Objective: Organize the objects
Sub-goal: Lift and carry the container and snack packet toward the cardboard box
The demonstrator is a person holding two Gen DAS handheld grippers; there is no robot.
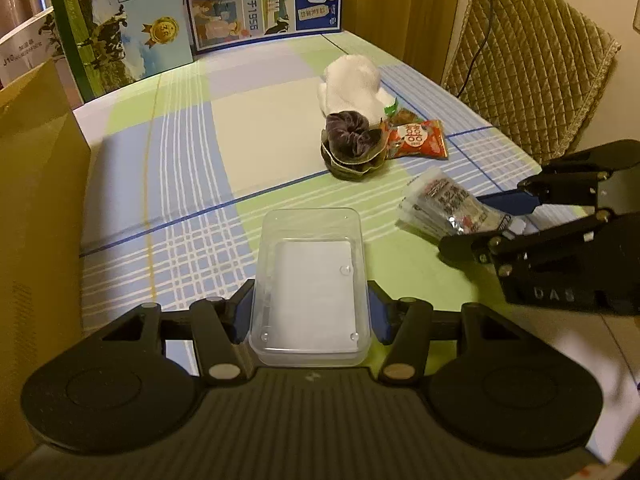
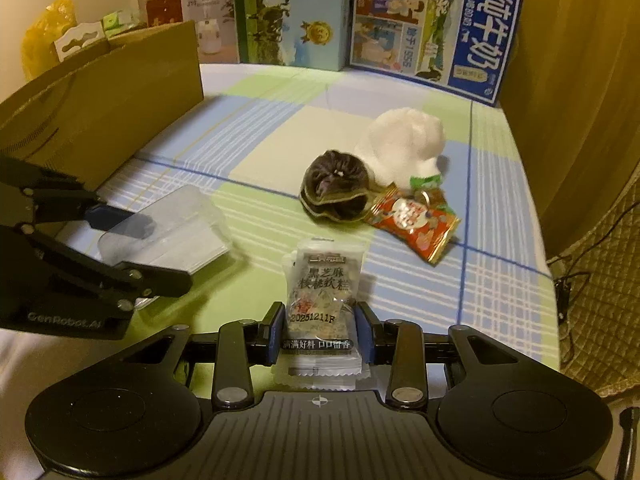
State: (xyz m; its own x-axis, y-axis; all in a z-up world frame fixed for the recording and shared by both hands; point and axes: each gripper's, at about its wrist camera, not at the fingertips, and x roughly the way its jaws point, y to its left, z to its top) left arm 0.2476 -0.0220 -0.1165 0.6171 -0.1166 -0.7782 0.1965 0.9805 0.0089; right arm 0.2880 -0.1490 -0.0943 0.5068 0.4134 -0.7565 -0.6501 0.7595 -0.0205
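While squeezing the clear plastic box (image 1: 310, 280) by its two sides in the left gripper (image 1: 310, 312), so the open top faces up, ready to be filled. Right gripper (image 2: 320, 328) shut on a silver snack packet (image 2: 322, 300), held up just beside the box, likely to drop it in. Dark scrunchie (image 1: 352, 146), red snack bag (image 1: 418, 140) and white towel (image 1: 354, 84) bunched together farther back on the checked tablecloth (image 1: 168, 168), not yet sorted.

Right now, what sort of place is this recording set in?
Probably a home dining or living room: a table under a checked tablecloth, a chair with a quilted cover, and milk cartons stacked at the table's far edge.
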